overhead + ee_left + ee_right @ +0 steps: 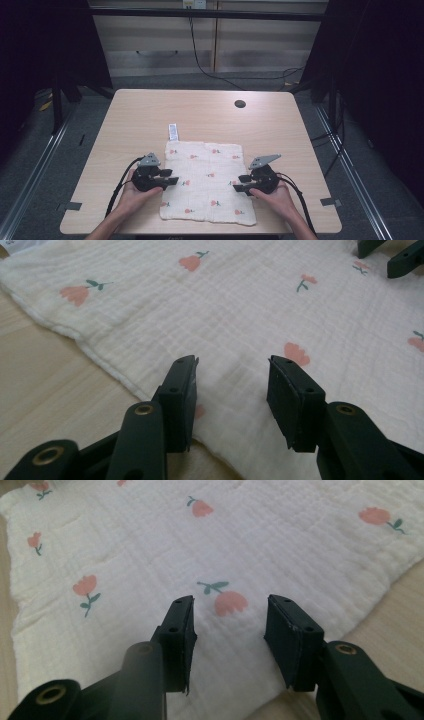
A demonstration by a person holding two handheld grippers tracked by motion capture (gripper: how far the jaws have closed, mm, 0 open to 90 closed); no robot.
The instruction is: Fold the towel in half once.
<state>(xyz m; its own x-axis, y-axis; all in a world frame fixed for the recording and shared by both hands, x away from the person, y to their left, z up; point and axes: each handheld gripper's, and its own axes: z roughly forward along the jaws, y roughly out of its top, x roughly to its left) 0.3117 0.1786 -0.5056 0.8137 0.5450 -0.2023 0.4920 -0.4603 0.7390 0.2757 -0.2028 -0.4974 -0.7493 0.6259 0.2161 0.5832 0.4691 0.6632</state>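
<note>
A white muslin cloth (207, 180) with small pink flowers lies flat on the near half of the wooden table (200, 112); a white label (173, 132) sticks out at its far left corner. My left gripper (171, 180) is at the cloth's left edge, jaws open and pointing inward over the fabric (235, 315), nothing between them (232, 375). My right gripper (241, 183) mirrors it at the right edge, open above the cloth (150, 545), a pink flower lying between its jaws (230, 612). The right gripper's fingertips (405, 260) appear far off in the left gripper view.
A round cable hole (240, 104) is in the table's far right part. Beyond the table stand drawers (160, 45) with a black cable (200, 60) hanging in front. Dark frames flank both sides.
</note>
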